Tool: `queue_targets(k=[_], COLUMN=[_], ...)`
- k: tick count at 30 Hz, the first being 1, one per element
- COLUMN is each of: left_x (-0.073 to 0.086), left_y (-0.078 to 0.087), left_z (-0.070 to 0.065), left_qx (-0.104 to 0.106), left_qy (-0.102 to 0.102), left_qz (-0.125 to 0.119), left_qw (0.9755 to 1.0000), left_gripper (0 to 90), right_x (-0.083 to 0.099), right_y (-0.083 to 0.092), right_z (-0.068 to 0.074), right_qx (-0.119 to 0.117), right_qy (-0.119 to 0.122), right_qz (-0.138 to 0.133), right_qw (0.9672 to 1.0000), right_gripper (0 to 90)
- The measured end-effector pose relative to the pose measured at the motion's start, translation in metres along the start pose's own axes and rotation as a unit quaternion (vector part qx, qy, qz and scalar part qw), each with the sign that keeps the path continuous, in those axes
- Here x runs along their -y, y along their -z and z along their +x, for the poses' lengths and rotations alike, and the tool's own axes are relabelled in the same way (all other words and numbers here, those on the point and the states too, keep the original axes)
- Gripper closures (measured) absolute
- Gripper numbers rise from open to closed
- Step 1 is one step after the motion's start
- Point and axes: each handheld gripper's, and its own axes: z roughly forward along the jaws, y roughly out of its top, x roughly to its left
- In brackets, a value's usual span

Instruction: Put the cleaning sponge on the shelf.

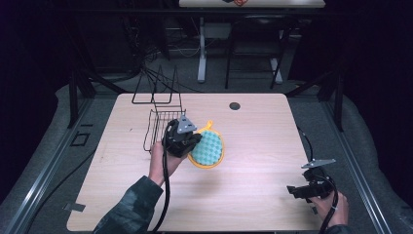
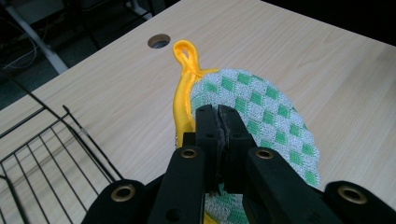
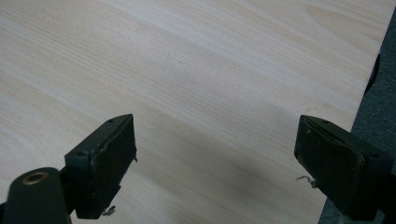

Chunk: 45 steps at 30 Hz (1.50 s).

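A green-and-white checked pot holder [image 1: 209, 148] with a yellow rim and hanging loop [image 2: 185, 51] sits near the middle of the wooden table. My left gripper [image 1: 194, 143] comes at it from the left, and its jaws are pressed together on the near edge of the pot holder [image 2: 261, 107]. Cloth shows pinched between the jaws low in the left gripper view, where the left gripper [image 2: 218, 112] points along the pot holder. My right gripper [image 1: 296, 191] rests near the table's front right corner. In its own view the right gripper [image 3: 215, 149] stands open over bare wood, holding nothing.
A black wire rack [image 1: 160, 124] stands just left of the pot holder, its basket [image 2: 46, 158] close beside the left gripper. A round cable hole [image 1: 234, 106] lies at the table's far side. The table's right edge [image 3: 364, 93] runs close to the right gripper.
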Motion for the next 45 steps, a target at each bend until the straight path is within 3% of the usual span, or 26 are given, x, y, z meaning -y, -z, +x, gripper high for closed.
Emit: queue_targets(k=[12,20,45], left_x=[0.018,0.031,0.039], left_y=[0.012,0.017,0.038], left_z=[0.014,0.023,0.058], left_qx=[-0.013,-0.019,-0.063], left_qy=[0.021,0.037,0.055], left_qz=[-0.009,-0.019,-0.049], left_qw=[0.9996,0.9990,0.9953], left_gripper=[88.1,87.9,88.2], right_x=[-0.001,-0.003,-0.003], right_y=[-0.002,0.002,-0.001], right_z=[0.001,0.006,0.005], right_qx=[-0.001,0.005,0.006], right_qy=[0.003,0.016,0.016], right_qz=[0.007,-0.004,0.001], right_qw=[1.0000,0.9999,0.9998], right_gripper=[12.3,12.3,12.2])
